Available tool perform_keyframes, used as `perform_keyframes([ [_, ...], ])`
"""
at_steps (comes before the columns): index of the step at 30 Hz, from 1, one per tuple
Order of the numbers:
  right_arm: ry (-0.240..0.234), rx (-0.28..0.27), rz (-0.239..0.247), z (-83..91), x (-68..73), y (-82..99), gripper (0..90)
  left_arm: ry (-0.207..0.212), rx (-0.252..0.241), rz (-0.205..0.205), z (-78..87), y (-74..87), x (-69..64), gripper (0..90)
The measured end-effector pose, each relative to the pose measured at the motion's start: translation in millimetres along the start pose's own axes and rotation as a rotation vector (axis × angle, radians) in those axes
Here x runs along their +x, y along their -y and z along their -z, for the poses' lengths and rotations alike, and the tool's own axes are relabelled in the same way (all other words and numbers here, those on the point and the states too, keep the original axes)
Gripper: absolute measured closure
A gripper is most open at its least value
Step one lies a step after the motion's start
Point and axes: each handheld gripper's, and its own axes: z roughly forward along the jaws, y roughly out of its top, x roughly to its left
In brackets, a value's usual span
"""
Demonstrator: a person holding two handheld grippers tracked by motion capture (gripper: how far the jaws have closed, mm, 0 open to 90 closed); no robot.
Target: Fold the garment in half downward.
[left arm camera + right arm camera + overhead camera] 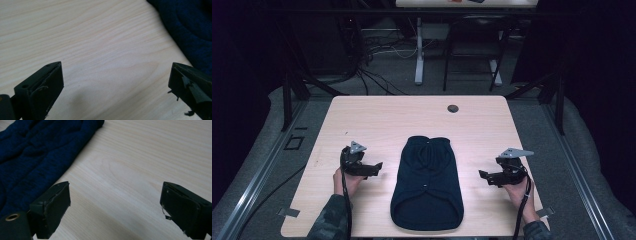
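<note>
A dark navy knitted garment [427,185] is laid flat on the near middle of the wooden table [377,115], its rounded hem at the near edge. The left gripper [374,168] and the right gripper [484,176] are held beside it, apart from the fabric, jaws spread wide and empty.

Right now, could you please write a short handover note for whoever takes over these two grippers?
Left gripper: open, holding nothing, beside the left edge of the dark navy knitted garment.
Right gripper: open, holding nothing, off the garment's right edge.
The garment lies in the middle of the light wooden table, already folded into a narrow shape.
Done: neither gripper touches it.
Left: probably further folding.
</note>
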Motion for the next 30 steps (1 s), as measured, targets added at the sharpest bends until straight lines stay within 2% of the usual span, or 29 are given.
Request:
perform_keyframes([
  [2,-0.007,0.002,0.002,-1.1,2.3,-4.4,7.7,-0.010,-0.010,-0.013,-1.5,-1.6,-2.2,0.1],
  [6,-0.020,0.025,0.009,-5.9,5.0,-12.1,4.3,0.016,0.004,-0.010,-5.0,-4.5,-2.9,0.1],
  [14,-0.034,0.049,0.017,-14.2,10.5,-21.4,2.4,0.056,0.013,-0.019,-10.6,-23.6,-3.3,0.1],
  [15,-0.039,0.055,0.022,-15.0,11.6,-24.2,1.9,0.064,0.014,-0.028,-12.6,-30.4,-4.9,0.1],
  [18,-0.049,0.044,0.015,-17.1,14.0,-28.6,0.0,0.075,0.010,-0.030,-13.9,-35.6,-6.1,0.1],
  [23,-0.089,0.049,0.021,-23.4,17.4,-38.3,0.0,0.089,0.009,-0.051,-21.1,-51.4,-13.8,0.1],
  [28,-0.109,0.058,0.028,-30.1,20.2,-50.7,0.0,0.109,0.025,-0.069,-26.6,-60.8,-19.2,0.1],
  [30,-0.117,0.069,0.028,-33.9,21.7,-55.3,0.0,0.117,0.036,-0.088,-32.5,-67.7,-23.6,0.1],
])
